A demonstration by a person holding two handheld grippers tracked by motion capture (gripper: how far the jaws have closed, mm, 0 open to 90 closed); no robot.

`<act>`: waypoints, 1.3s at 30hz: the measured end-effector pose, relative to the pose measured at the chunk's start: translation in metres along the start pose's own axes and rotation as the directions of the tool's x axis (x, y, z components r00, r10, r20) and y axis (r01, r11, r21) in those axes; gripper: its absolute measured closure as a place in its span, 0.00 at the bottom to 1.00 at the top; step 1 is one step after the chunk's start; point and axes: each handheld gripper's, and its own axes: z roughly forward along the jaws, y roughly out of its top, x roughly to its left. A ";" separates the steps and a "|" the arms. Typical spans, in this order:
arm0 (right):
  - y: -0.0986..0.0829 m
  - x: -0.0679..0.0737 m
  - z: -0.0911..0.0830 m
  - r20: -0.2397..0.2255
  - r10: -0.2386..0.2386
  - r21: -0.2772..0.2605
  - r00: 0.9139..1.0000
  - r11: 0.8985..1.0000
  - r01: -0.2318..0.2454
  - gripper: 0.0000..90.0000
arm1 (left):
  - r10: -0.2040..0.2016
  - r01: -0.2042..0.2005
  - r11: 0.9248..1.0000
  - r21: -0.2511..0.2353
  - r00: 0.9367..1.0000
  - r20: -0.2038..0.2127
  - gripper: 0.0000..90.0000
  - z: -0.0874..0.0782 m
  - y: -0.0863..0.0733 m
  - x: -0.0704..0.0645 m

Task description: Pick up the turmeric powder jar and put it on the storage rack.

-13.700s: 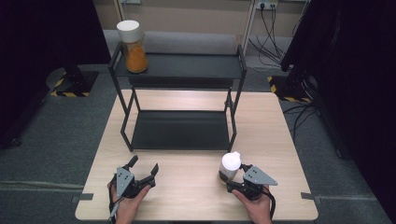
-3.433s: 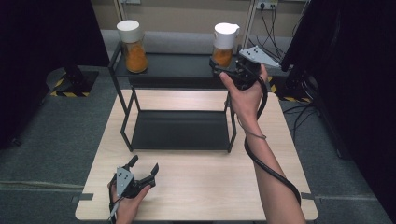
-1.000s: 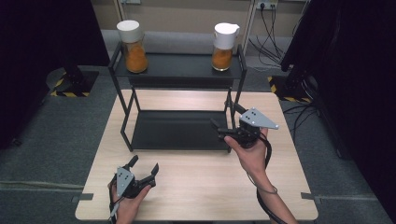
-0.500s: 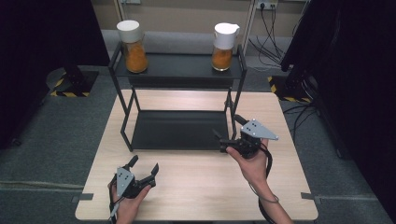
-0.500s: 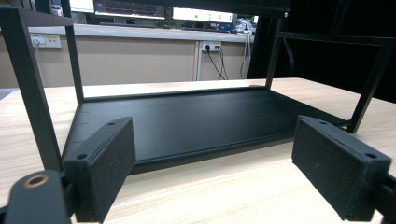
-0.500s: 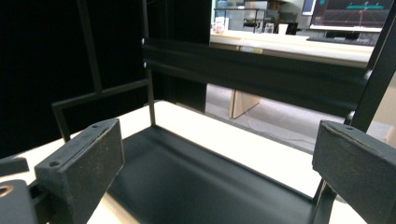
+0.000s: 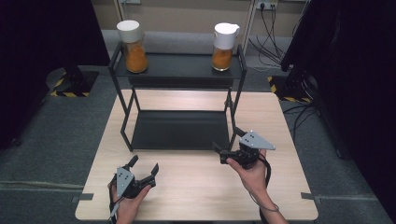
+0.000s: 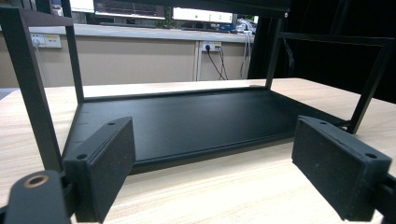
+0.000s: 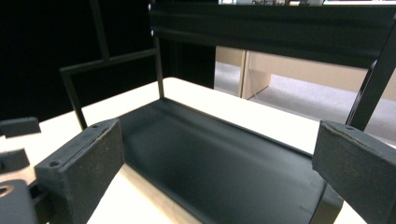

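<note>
Two jars of orange stuff with white lids stand on the top shelf of a black two-tier rack (image 7: pixel 177 70): one jar (image 7: pixel 132 46) at its left end, the other jar (image 7: pixel 223 42) at its right end. The rack's lower shelf (image 7: pixel 180 129) (image 8: pixel 187 119) (image 9: pixel 210 158) is bare. My left gripper (image 7: pixel 144 163) (image 8: pixel 219 163) rests near the table's front edge, open, facing that lower shelf. By the rack's front right leg my right gripper (image 7: pixel 226 139) (image 9: pixel 219 158) is also open, with nothing between its pads, and it looks across the lower shelf.
The wooden table (image 7: pixel 196 186) has free room in front of the rack and on both sides. Grey carpet surrounds it. Cables (image 7: pixel 271 28) and wall sockets lie behind the rack, and dark curtains hang left and right.
The right gripper let go of the second jar on the top shelf's right end, then came down and back to the rack's front right corner, empty. The left gripper stayed still.
</note>
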 end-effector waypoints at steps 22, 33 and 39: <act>-0.061 -0.003 -0.009 0.001 0.087 0.049 0.996 0.995 -0.086 0.03 | 0.002 -0.002 1.000 -0.002 1.000 -0.001 0.15 0.000 0.000 0.000; -0.088 -0.003 -0.017 0.041 0.094 0.079 0.995 0.992 -0.097 0.04 | 0.002 -0.002 1.000 -0.002 1.000 -0.003 0.15 0.000 0.000 -0.001; -0.095 -0.002 -0.019 0.062 0.095 0.080 0.994 0.992 -0.100 0.05 | 0.003 -0.003 1.000 -0.003 1.000 -0.003 0.15 0.000 0.000 -0.001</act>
